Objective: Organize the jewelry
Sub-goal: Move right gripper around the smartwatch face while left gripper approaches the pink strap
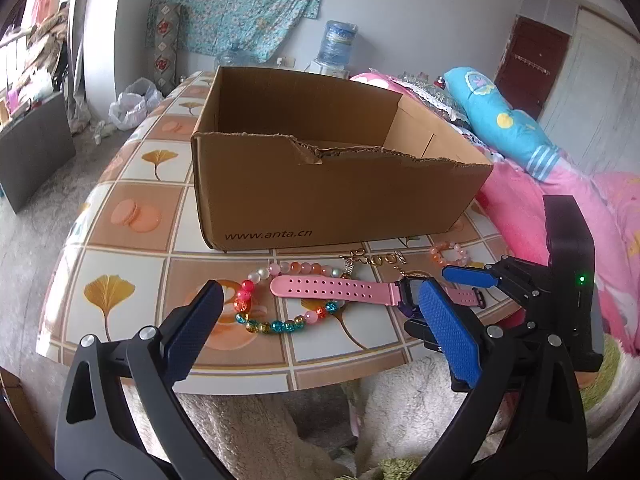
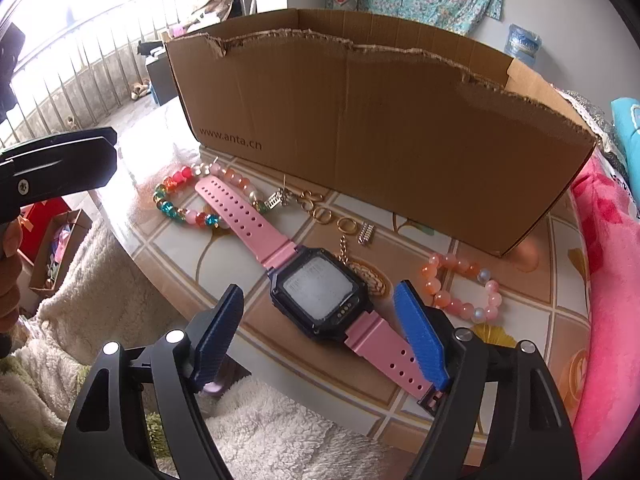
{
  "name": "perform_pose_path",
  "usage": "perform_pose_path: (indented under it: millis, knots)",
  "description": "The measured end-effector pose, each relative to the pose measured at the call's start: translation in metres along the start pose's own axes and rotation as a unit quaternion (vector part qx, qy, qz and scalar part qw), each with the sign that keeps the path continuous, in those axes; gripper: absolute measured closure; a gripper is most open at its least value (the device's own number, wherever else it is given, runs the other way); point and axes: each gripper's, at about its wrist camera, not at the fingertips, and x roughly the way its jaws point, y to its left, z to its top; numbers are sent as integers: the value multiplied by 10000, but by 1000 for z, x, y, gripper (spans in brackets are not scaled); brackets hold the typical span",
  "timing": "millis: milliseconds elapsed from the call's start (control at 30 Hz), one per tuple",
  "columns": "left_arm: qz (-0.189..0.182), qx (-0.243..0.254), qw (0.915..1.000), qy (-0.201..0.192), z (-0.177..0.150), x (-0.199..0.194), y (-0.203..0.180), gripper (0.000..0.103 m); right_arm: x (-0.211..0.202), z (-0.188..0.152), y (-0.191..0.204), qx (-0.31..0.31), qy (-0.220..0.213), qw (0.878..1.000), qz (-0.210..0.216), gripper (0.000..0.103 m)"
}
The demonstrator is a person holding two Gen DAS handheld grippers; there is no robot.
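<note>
Tiled worktop (image 2: 168, 248) carries a pink-strapped black digital watch (image 2: 316, 292) before a brown cardboard box (image 2: 380, 128); the right gripper (image 2: 320, 340) straddles it, unclamped; the left gripper (image 1: 320, 320) gapes empty.

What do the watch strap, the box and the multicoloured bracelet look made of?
Watch strap: matte pink rubber or silicone, judging by its moulded holes and soft bend. Box: plain brown corrugated cardboard, torn fluted rim. Multicoloured bracelet: glossy translucent beads, glass or plastic, cannot tell which.
</note>
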Motion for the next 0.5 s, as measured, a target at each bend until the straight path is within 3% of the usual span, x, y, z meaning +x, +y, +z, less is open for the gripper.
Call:
perform_pose_path:
  millis: [167,333,500]
  knots:
    - [414,718,9965,82,-3,8,-18,9,3,-5,-7,123,138,9998,98,43]
    - [540,1185,9913,192,-7,13,-27,9,1,-6,-15,122,162,9994,267,55]
    - [678,1730,9824,206,-9,20,-41,9,-2,-9,-39,353,209,9956,838,59]
